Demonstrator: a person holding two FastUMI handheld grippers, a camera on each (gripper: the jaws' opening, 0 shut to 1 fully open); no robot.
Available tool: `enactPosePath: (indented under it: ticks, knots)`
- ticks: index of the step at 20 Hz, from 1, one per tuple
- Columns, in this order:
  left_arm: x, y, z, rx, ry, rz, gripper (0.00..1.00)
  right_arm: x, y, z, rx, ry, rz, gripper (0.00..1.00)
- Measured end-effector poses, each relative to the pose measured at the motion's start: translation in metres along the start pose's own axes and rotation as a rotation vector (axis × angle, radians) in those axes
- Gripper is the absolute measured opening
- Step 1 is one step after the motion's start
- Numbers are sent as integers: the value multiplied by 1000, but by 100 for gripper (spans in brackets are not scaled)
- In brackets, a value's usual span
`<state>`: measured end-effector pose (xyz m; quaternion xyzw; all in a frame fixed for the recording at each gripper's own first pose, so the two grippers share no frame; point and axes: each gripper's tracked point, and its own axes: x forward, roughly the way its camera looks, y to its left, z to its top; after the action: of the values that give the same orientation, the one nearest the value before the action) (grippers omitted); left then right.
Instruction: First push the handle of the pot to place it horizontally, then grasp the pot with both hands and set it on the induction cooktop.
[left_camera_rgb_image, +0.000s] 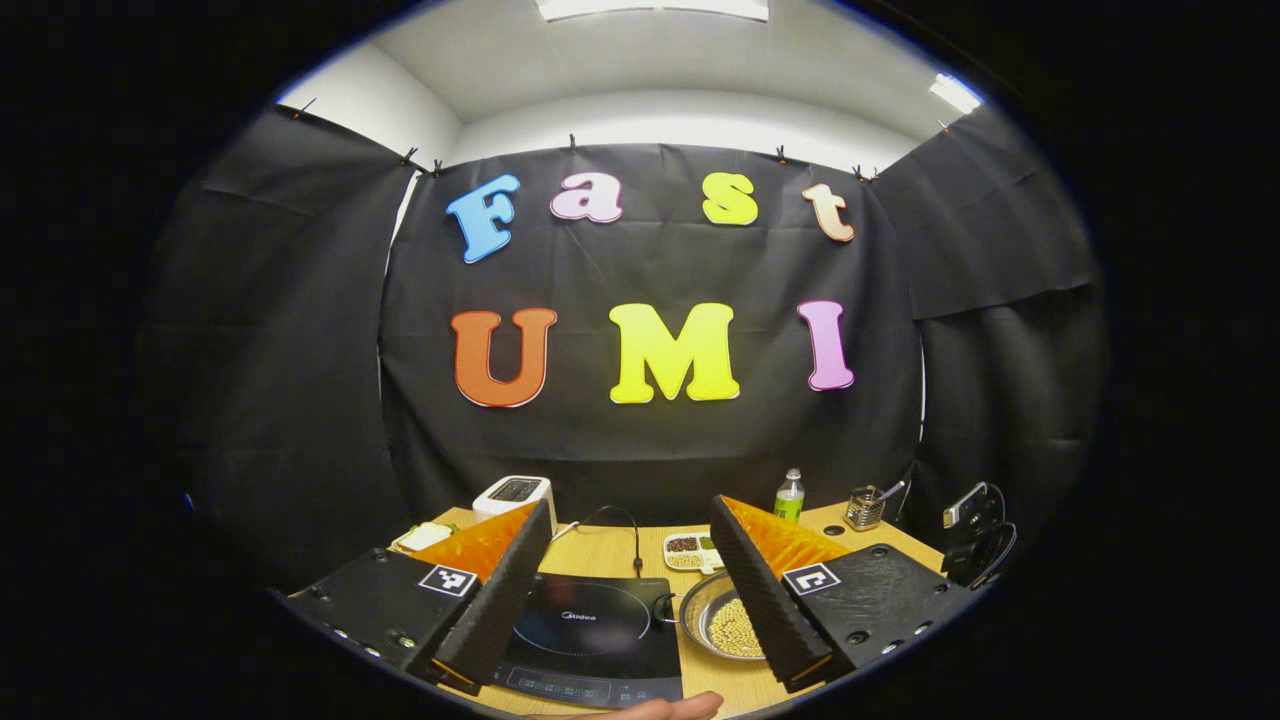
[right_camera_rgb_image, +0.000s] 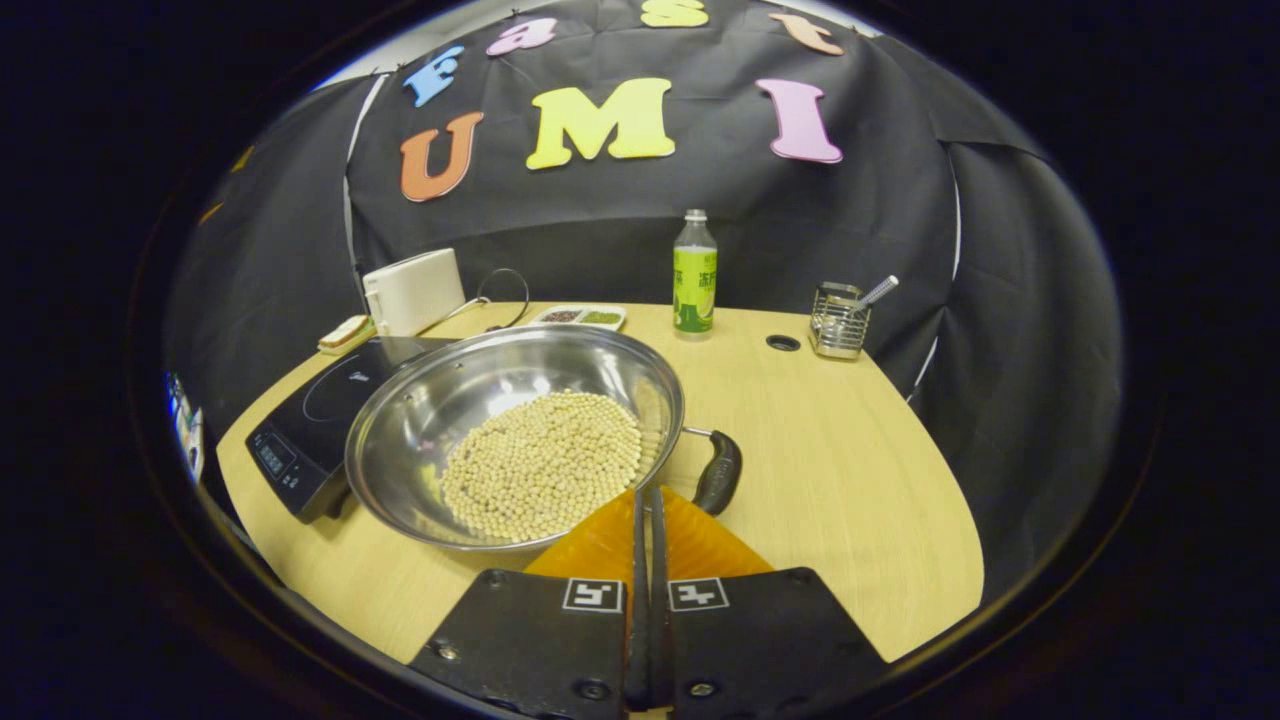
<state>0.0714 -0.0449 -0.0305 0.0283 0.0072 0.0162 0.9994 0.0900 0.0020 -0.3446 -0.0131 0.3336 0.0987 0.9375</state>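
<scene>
The right gripper (right_camera_rgb_image: 645, 500) is holding its two fingers pressed flat together with nothing between them, their tips sitting just beside the near rim of the stainless steel pot (right_camera_rgb_image: 515, 445) and close to the pot's black handle (right_camera_rgb_image: 720, 472). The handle is sticking out from the pot's right side and angling toward the gripper. Soybeans (right_camera_rgb_image: 545, 465) are lying heaped in the pot. The pot is resting on the wooden table (right_camera_rgb_image: 850, 480), its left edge lying against the black induction cooktop (right_camera_rgb_image: 310, 425). Behind the pot a green-labelled bottle (right_camera_rgb_image: 694, 275) is standing upright, with a metal utensil holder (right_camera_rgb_image: 838, 320) to the bottle's right and a white toaster (right_camera_rgb_image: 413, 290) behind the cooktop.

The left gripper (left_camera_rgb_image: 630, 590) is hovering with fingers spread wide apart, framing the cooktop (left_camera_rgb_image: 595, 625) and the pot (left_camera_rgb_image: 725, 620) just right of it.
</scene>
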Motion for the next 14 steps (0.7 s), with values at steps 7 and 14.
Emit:
enactPosePath:
  ticks: [7,14]
  knots:
    - [19,-4,-14,4,31,-5,95,13,-10,9,3,11,-18,0]
    - [45,-12,-54,-16,117,-20,95,18,-19,18,22,17,-9,2]
